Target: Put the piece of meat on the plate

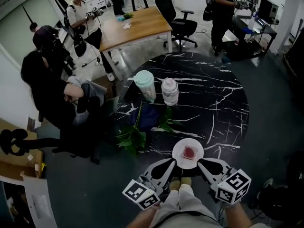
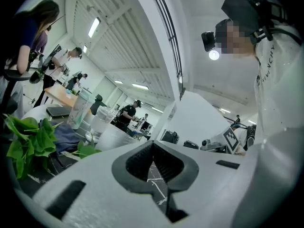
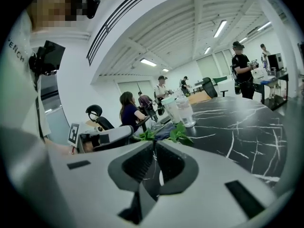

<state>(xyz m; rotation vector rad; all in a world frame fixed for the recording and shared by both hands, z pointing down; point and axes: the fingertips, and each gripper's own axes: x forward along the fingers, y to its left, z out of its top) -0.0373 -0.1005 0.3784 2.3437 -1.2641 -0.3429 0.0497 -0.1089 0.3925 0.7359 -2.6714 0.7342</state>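
Since meat (image 1: 190, 152) is sitting on plate (image 1: 176, 149) near table (image 1: 223, 103) edge, task's looking done imo. L gripper (image 1: 172, 163) & R gripper (image 1: 200, 163) are both showing jaws together, empty. Advising backing off w/o clipping plate.

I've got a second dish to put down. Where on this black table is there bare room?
The right half of the table is bare, from right of the jar and the plate out to the rim. The left side is crowded: lidded cup, blue cloth and leaves.
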